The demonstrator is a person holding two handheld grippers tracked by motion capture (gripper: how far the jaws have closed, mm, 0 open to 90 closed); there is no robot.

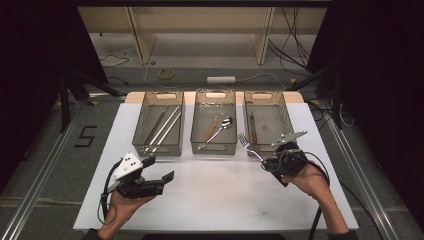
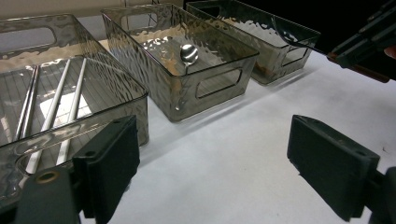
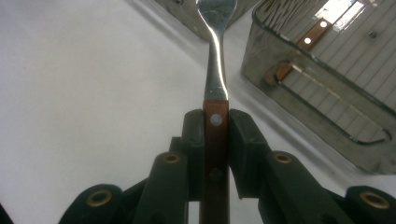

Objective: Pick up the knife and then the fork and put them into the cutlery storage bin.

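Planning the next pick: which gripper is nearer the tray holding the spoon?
Left, narrowly. The left gripper sits just below and left of the middle tray, jaws open; the right gripper, clamping a fork, is off its right corner.
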